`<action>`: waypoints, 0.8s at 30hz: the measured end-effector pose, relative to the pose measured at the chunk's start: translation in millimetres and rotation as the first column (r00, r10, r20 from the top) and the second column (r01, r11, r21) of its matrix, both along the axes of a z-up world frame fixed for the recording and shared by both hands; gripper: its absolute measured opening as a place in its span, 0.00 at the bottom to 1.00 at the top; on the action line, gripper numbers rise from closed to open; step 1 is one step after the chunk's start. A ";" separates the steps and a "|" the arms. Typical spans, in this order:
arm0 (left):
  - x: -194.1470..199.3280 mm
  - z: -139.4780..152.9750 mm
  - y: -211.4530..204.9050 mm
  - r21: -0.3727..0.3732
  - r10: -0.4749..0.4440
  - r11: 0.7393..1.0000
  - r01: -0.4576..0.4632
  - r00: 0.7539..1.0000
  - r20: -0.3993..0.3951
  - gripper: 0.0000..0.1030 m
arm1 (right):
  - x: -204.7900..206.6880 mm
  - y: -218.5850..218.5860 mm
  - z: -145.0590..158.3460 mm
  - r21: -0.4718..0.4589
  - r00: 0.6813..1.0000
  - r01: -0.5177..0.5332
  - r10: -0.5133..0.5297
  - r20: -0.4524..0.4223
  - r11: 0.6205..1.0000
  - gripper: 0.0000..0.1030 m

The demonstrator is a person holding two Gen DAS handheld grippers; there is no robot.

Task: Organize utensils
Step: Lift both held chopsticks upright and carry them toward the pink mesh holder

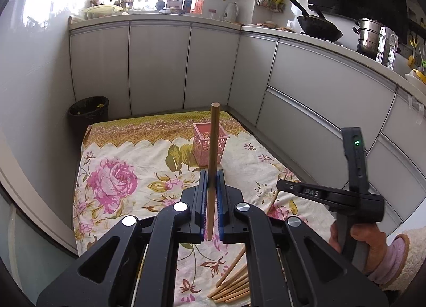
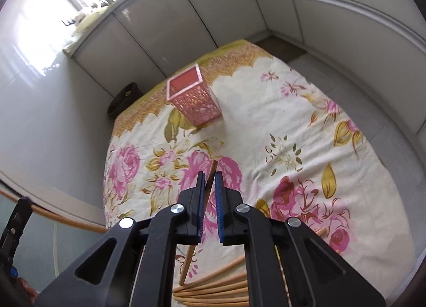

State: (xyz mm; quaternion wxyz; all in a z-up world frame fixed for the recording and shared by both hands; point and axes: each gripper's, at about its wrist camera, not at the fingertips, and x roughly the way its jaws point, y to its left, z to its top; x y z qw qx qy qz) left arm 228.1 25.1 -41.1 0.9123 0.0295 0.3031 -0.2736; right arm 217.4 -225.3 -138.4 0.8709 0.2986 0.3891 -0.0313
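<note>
The left claw [image 1: 212,187] was pinched on a single wooden chopstick [image 1: 213,157], its blue pads pressed against the shaft low down, so most of the stick stood up past the fingertips with its blunt end highest. The right claw [image 2: 209,184] was likewise closed on a second chopstick [image 2: 210,181], which ran slantwise between its pads, one end poking out ahead and the other trailing down toward the pile.

These sticks looked light, stiff and smooth. My guess was that a thin round shaft could swivel or slip in the pads if held too near one end. A hold nearer the middle would keep it steadier, though a low hold leaves a long free end to steer into a container.

Below the claws, the remaining chopsticks [image 2: 213,291] lay fanned in a loose bundle on the near edge of a flowered cloth [image 2: 293,120]. Further off on the same cloth stood a pink perforated holder [image 2: 195,99], square-mouthed and upright, well apart from the pile; I could see no stick in it.

The cloth covered a low surface set in the corner of a kitchen. Pale cabinet doors [image 1: 159,67] ran round two sides, a dark bin [image 1: 89,112] sat in the corner, and a wok [image 1: 318,27] and a steel pot [image 1: 368,37] stood on the counter above, under a bright window.
</note>
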 end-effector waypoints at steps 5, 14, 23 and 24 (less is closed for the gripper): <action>-8.9 12.2 -14.6 0.005 0.028 1.000 -0.028 1.000 0.009 0.05 | -26.7 5.6 50.7 -0.062 0.991 -0.024 0.032 0.127 0.998 0.05; -3.2 33.5 -42.4 0.005 0.136 0.991 -0.136 0.991 0.008 0.05 | -35.9 -35.6 95.7 -0.060 0.984 0.024 -0.013 0.178 0.998 0.05; 30.6 52.1 -86.3 -0.013 0.173 0.985 -0.173 0.985 0.023 0.05 | -33.2 -82.4 121.3 -0.070 0.976 0.079 -0.062 0.211 0.994 0.05; 39.6 56.6 -92.1 -0.023 0.166 0.986 -0.165 0.986 0.028 0.05 | -32.1 -87.5 122.5 -0.071 0.974 0.084 -0.067 0.214 0.994 0.05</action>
